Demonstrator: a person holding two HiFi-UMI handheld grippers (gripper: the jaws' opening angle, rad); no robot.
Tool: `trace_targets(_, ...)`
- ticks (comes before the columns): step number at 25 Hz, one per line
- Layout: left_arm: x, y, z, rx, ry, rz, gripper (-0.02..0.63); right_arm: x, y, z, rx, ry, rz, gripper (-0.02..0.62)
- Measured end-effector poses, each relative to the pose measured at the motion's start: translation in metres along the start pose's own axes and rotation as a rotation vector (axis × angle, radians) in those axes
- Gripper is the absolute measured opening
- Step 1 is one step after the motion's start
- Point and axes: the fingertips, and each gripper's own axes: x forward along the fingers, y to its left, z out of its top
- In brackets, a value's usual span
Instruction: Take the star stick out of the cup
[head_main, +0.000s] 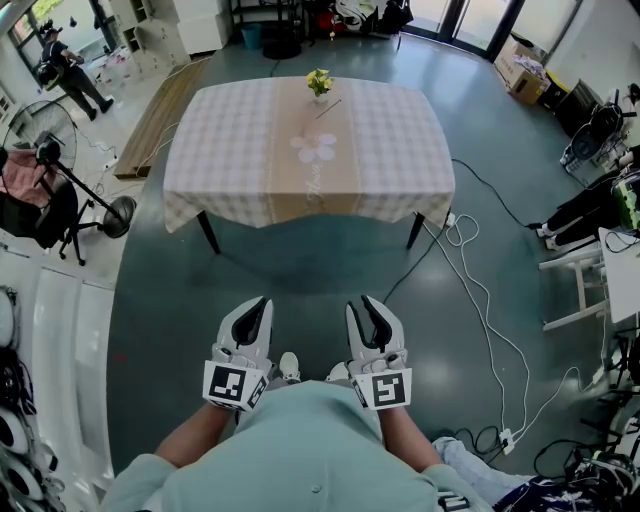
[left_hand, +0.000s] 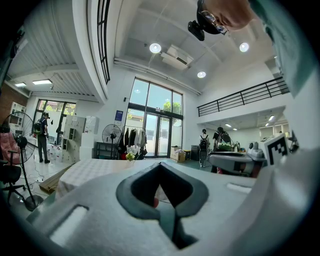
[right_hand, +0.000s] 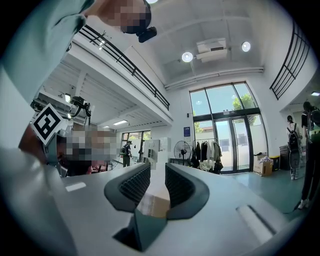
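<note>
A small cup holding yellow star-like pieces stands at the far middle of the checked table, well ahead of me. A thin stick lies on the cloth just in front of it. Both grippers hang close to my body, far from the table. My left gripper is shut with nothing in it; in the left gripper view its tips meet, and the cup shows small beyond them. My right gripper is open and empty, with a clear gap between its ribbed pads.
Bare grey floor lies between me and the table. White cables trail over the floor at the right near a white rack. A standing fan and a chair are at the left, with a wooden board behind. A person stands far left.
</note>
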Motion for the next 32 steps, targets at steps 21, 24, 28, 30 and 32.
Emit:
trace_targets(21, 0.000, -0.005, -0.003, 0.004, 0.000, 0.011, 0.003, -0.004, -0.008, -0.001, 0.008, -0.015, 0.001, 0.147)
trace_targets(24, -0.001, -0.008, -0.002, -0.007, -0.006, 0.016, 0.003, -0.005, -0.008, -0.002, 0.006, -0.006, 0.002, 0.147)
trace_targets(28, 0.001, -0.014, 0.001, -0.005, -0.015, 0.023, 0.003, -0.006, -0.015, -0.001, 0.011, -0.004, 0.004, 0.145)
trace_targets(30, 0.003, -0.017, 0.001, -0.005, -0.014, 0.029, 0.003, -0.008, -0.019, -0.001, 0.007, 0.000, 0.008, 0.144)
trace_targets(32, 0.003, -0.020, 0.002, -0.006, -0.014, 0.037, 0.004, -0.009, -0.023, -0.002, -0.001, 0.003, 0.010, 0.143)
